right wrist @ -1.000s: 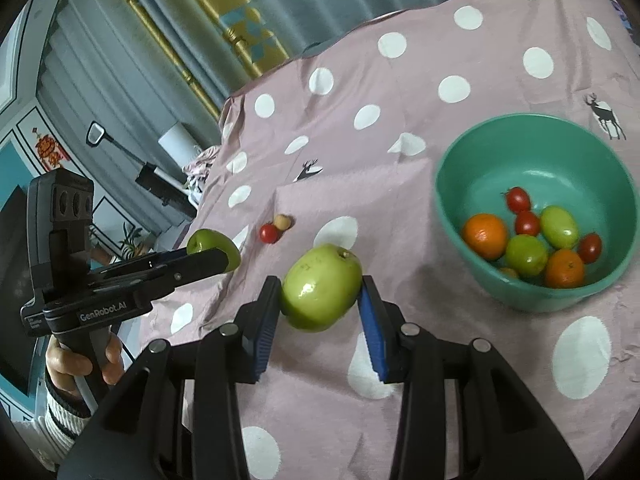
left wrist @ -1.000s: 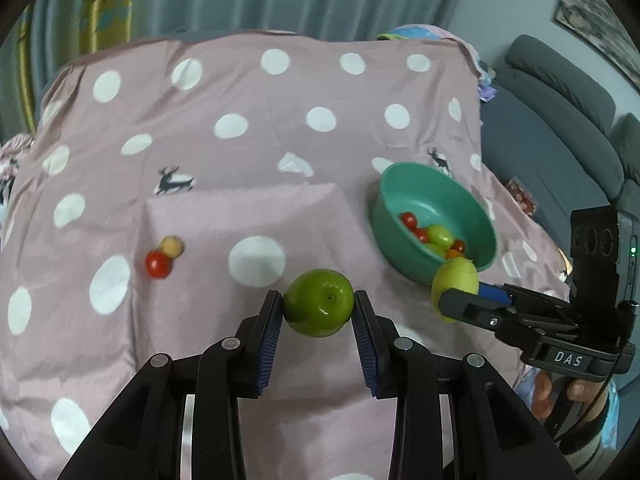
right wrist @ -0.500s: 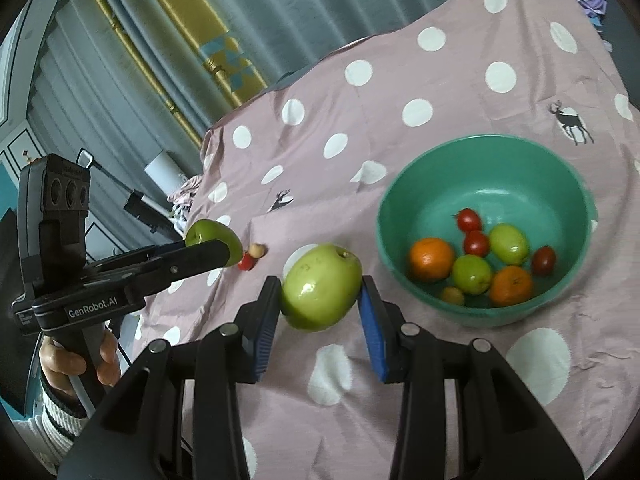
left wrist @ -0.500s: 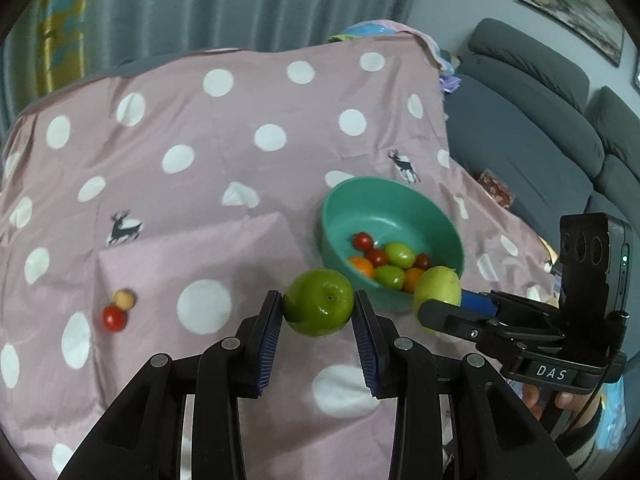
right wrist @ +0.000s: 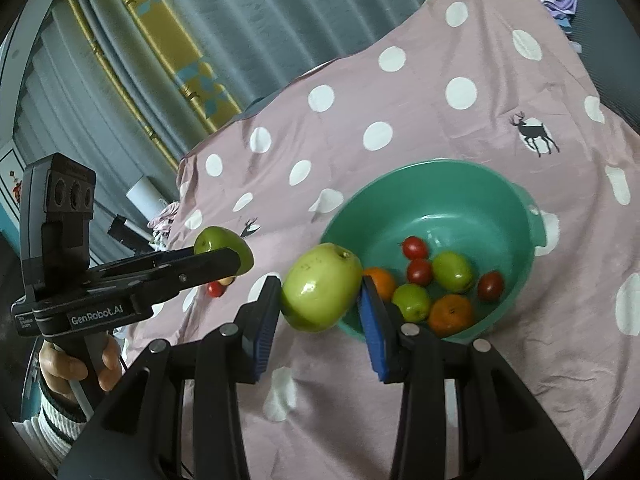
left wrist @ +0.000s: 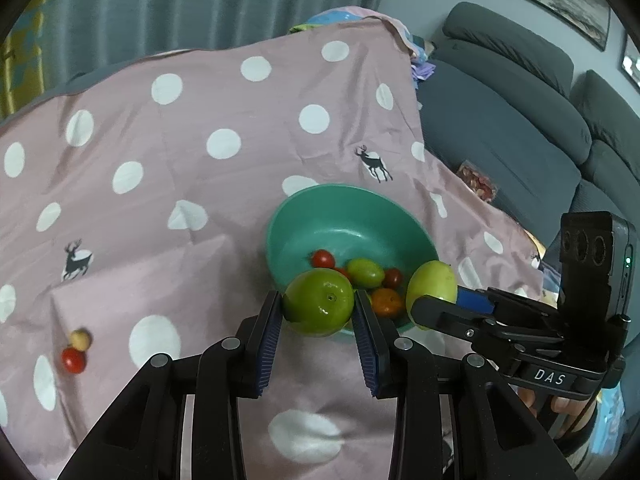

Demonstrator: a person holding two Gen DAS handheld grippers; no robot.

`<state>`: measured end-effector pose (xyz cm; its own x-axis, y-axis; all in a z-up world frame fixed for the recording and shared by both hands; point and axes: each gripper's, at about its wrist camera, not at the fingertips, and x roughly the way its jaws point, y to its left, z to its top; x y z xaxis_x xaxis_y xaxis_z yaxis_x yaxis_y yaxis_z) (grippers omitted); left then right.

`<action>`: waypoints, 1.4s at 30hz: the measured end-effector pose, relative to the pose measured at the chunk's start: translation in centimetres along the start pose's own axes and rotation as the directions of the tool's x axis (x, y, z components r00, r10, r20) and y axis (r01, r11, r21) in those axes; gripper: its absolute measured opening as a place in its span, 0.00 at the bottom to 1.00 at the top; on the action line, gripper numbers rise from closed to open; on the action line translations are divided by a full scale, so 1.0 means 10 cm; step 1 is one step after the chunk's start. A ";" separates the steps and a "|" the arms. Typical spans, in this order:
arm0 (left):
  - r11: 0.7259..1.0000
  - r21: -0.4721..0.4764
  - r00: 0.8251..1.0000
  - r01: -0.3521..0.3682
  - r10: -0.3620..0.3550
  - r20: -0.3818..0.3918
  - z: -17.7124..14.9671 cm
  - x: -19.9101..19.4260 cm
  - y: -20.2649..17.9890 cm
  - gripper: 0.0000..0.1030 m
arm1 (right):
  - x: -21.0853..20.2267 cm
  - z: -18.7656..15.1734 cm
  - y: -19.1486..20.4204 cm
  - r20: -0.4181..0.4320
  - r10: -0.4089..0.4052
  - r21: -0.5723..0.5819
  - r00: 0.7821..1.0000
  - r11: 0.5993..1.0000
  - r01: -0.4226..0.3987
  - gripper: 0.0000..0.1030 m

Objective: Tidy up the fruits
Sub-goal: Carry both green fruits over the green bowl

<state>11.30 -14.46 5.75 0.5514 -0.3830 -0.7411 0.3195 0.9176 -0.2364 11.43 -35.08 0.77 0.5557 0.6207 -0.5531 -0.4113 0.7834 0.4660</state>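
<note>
Left wrist view: left gripper (left wrist: 318,308) clamped on dark green apple (left wrist: 319,307), fruit pinched between blue pads at fingertips, jaws narrowly parted by its width. Apple hangs over near rim of teal bowl (left wrist: 304,208). Right gripper (left wrist: 434,300) at right, closed on paler green apple (left wrist: 432,286) beside bowl rim.

Right wrist view: right gripper (right wrist: 320,292) grips pale apple (right wrist: 322,286) between pads, just left of bowl (right wrist: 480,188). Bowl holds cherry tomatoes (right wrist: 418,260), oranges (right wrist: 450,312), green fruits (right wrist: 452,272). Two small fruits (right wrist: 218,286) lie on pink dotted cloth (right wrist: 420,120).
</note>
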 end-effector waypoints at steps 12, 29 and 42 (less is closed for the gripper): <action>0.999 0.044 0.999 0.018 -0.016 -0.050 0.15 0.42 -0.14 0.35 | 0.05 0.04 -0.29 0.001 -0.043 0.035 0.999 0.998 0.043 0.38; 0.997 0.076 0.993 0.015 -0.006 -0.121 0.20 0.85 -0.20 0.35 | 0.17 0.04 -0.53 -0.021 -0.084 0.051 0.996 0.995 0.085 0.38; 0.994 0.113 0.989 0.005 0.012 -0.149 0.19 0.99 -0.24 0.35 | 0.22 0.04 -0.54 -0.034 -0.124 0.026 0.992 0.992 0.125 0.38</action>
<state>17.47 -20.65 0.20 0.4343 -0.3522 -0.8291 0.4074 0.8977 -0.1679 15.19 -37.93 -2.65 0.5772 0.5197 -0.6299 -0.3199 0.8536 0.4112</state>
